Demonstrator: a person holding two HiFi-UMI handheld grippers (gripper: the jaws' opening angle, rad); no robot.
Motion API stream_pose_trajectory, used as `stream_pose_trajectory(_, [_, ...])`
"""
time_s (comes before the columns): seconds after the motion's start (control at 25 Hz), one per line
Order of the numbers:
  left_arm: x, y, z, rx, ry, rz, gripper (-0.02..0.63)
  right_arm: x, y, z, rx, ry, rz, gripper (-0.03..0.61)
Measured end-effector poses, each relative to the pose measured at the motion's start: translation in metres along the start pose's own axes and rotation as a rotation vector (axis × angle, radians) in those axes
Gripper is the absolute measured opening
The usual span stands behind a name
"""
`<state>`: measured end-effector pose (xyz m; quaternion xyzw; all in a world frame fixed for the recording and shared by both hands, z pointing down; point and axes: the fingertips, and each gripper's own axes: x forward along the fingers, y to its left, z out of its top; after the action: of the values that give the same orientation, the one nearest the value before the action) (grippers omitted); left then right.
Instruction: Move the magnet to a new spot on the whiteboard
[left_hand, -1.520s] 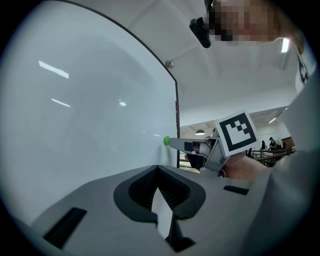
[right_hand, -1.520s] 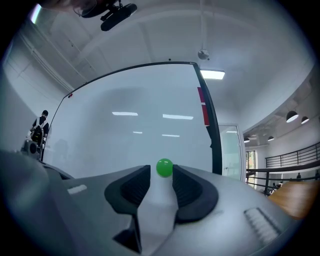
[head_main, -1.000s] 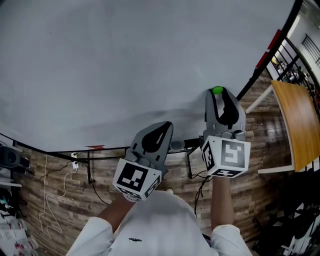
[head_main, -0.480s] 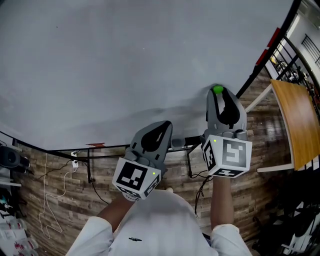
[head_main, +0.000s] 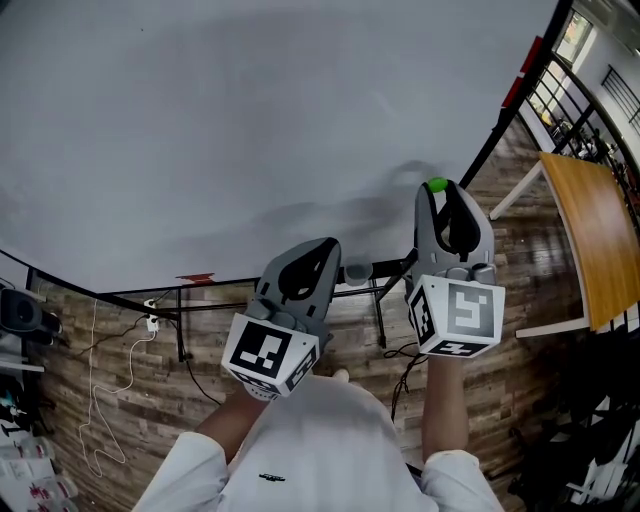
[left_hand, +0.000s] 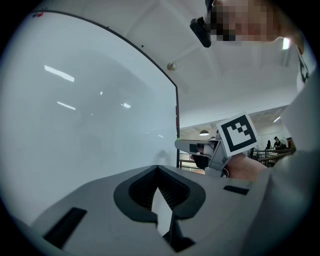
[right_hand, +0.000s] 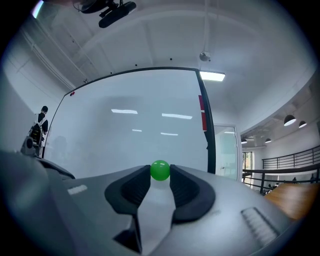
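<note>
A small green ball magnet (head_main: 436, 184) sits pinched between the tips of my right gripper (head_main: 437, 189), close in front of the whiteboard (head_main: 250, 120) near its lower right part; whether it touches the board I cannot tell. In the right gripper view the magnet (right_hand: 160, 170) shows between the two jaw tips, with the whiteboard (right_hand: 135, 130) behind it. My left gripper (head_main: 324, 247) is shut on nothing and hangs lower left of the right one, by the board's bottom edge. The left gripper view shows its closed jaws (left_hand: 157, 168) beside the whiteboard (left_hand: 90, 115).
The board's black frame (head_main: 500, 130) carries a red piece (head_main: 527, 85) at its right side. A wooden table (head_main: 590, 240) stands to the right, with railings behind it. Cables (head_main: 100, 400) lie on the plank floor at the left. A person (right_hand: 40, 125) stands far off.
The view has shifted a little and the board's bottom edge sits further left. The right gripper still holds the green magnet at about the same place. The left gripper has barely moved.
</note>
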<state>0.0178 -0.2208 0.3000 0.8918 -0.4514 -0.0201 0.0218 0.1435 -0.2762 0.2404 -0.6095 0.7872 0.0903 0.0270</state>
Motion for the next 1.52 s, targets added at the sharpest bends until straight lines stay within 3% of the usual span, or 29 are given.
stream_pose_trajectory(0.64, [-0.056,-0.012,-0.006,-0.007,-0.008,0.045,0.006,-0.067,0.036,-0.017,0.046,0.023,0.031,0.130])
stream_pose_trajectory(1.16, [-0.060,-0.001,0.003,0.005,-0.013,0.076,0.006,-0.051,0.060,-0.003,0.018,0.006,0.111,0.132])
stream_pose_trajectory(1.52, [-0.080,0.038,0.020,0.006,-0.031,0.160,0.006,-0.023,0.105,0.010,0.023,-0.012,0.200,0.132])
